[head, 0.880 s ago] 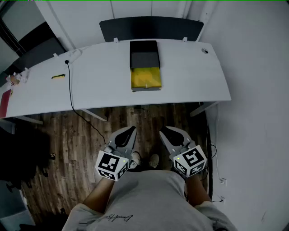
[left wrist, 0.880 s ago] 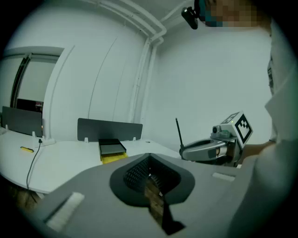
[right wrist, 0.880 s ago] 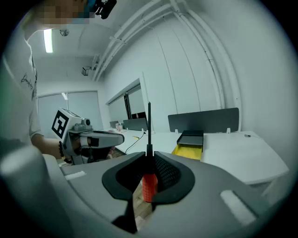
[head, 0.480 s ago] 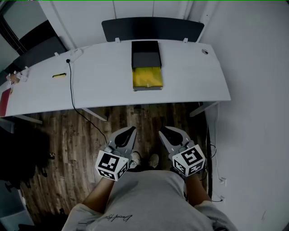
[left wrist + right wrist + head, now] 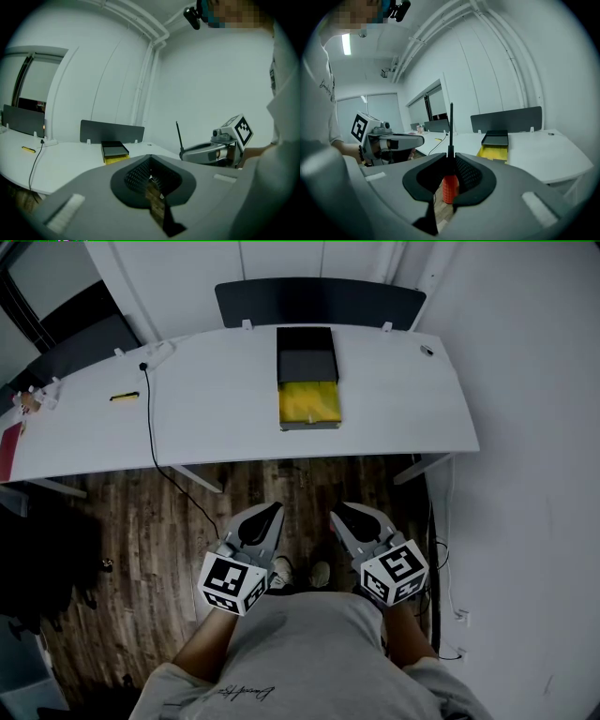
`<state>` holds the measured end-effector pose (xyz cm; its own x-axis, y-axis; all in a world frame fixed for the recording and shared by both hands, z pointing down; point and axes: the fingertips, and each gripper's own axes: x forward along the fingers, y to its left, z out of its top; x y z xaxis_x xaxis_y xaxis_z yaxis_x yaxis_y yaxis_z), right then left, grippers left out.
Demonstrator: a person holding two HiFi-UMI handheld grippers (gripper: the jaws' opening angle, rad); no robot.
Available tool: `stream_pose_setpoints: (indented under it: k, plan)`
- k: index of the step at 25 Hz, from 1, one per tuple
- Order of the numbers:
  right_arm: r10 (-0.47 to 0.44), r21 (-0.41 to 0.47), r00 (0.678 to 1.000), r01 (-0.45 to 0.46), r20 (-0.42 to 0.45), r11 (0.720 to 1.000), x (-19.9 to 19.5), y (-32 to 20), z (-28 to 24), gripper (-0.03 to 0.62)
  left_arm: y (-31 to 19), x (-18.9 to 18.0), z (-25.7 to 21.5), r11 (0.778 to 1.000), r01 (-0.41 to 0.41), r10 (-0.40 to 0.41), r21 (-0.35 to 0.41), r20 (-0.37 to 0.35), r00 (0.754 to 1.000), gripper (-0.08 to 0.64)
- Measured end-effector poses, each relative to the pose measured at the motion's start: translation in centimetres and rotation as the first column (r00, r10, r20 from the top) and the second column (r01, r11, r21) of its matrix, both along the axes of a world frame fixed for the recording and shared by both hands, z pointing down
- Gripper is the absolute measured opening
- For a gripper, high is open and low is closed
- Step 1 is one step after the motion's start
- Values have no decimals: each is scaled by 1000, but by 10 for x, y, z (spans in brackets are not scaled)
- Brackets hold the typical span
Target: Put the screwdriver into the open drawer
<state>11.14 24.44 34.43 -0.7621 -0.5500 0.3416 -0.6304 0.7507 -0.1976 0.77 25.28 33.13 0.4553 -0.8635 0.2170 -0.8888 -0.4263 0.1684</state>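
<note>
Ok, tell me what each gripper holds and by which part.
The right gripper grips the screwdriver where shaft meets red handle; left gripper holds nothing.

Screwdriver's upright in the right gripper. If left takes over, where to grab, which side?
Probably the bare black shaft of the screwdriver, approached level from the left gripper's own side. The red handle sits pinched between the right gripper's fingers, so only the upright shaft above them is free.
</note>
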Motion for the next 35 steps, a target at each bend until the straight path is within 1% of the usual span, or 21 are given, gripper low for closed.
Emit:
stream_pose_setpoints:
  k: [5, 15, 22, 35]
  plan:
    - [11, 17, 1000, -11, -9, 1000, -10, -2, -2, 74, -3, -10, -1, 1000, -8, 8, 10, -1, 1000, 0]
    - [54, 62, 998, -53, -15, 997, -31, 0, -16, 74, -3, -32, -3, 998, -54, 54, 25, -9, 998, 0]
    - [67, 61, 998, -66, -21, 996, -37, 1, -14, 74, -4, -41, 0, 998, -63, 64, 27, -21, 998, 0]
    - [68, 73, 998, -66, -18, 995, -46, -22, -14, 74, -29, -50, 0, 997, -72, 73, 40, -15, 997, 0]
